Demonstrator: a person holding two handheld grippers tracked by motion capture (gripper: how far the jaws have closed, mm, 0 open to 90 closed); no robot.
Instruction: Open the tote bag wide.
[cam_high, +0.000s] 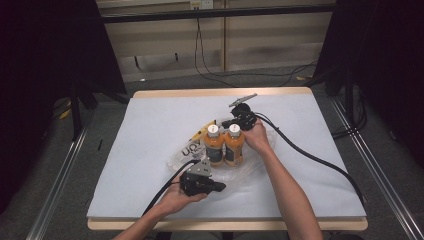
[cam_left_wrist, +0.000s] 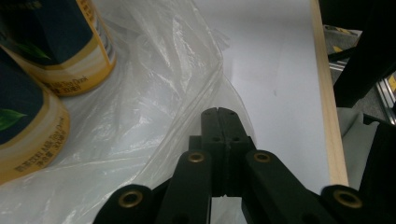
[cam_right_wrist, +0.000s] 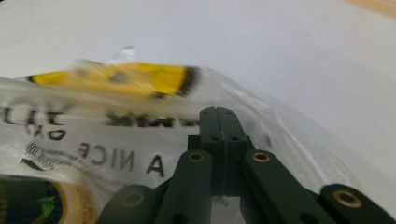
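Bottles (cam_high: 224, 145) of orange drink, two side by side, stand upright on a clear plastic bag (cam_high: 250, 167) mid-table. The left gripper (cam_left_wrist: 218, 112), jaws closed, pinches the bag's near edge; the right gripper (cam_right_wrist: 217, 112), jaws closed, pinches the film at the far side beside the bottles.

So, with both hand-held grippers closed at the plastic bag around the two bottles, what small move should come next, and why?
Probably lift both edges a little. The left hand-held gripper and the right hand-held gripper each look shut on the plastic bag, on opposite sides of the two upright bottles standing on it, so raising the film should draw it up around them.
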